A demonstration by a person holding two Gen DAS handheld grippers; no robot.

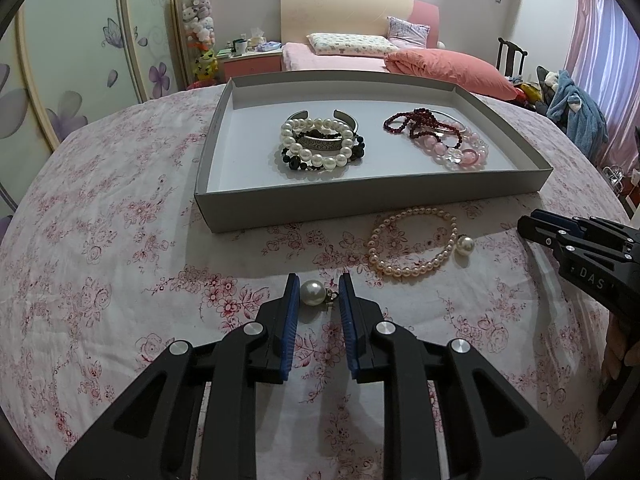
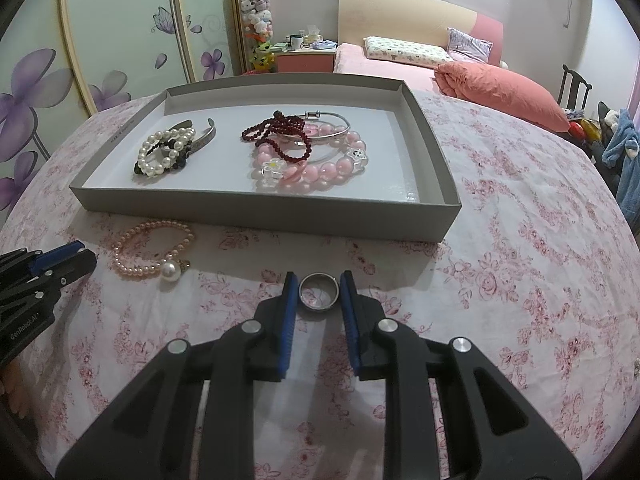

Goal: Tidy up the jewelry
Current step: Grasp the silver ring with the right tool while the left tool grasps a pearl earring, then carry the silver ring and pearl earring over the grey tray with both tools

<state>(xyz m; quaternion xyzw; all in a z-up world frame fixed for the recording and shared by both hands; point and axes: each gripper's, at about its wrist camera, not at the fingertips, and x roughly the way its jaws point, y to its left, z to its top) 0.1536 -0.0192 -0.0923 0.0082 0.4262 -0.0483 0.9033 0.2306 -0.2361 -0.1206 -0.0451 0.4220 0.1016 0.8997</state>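
Observation:
In the left wrist view, a large pearl earring (image 1: 313, 293) with a small metal clasp lies on the floral cloth. My left gripper (image 1: 319, 292) is shut on it, one blue pad against the pearl and the other against the clasp. A silver ring (image 2: 319, 291) rests on the cloth in the right wrist view, and my right gripper (image 2: 319, 290) is shut on it, pads touching both sides. In front of the grey tray (image 1: 360, 200) lie a pink pearl bracelet (image 1: 412, 242) and a second pearl earring (image 1: 465, 245), touching each other.
The tray holds two piles: white pearls, black beads and a silver cuff (image 1: 320, 144) at the left, dark red beads, pink beads and a bangle (image 1: 440, 136) at the right. A bed (image 1: 360, 56) stands behind the table and a wardrobe (image 1: 80, 60) at the left.

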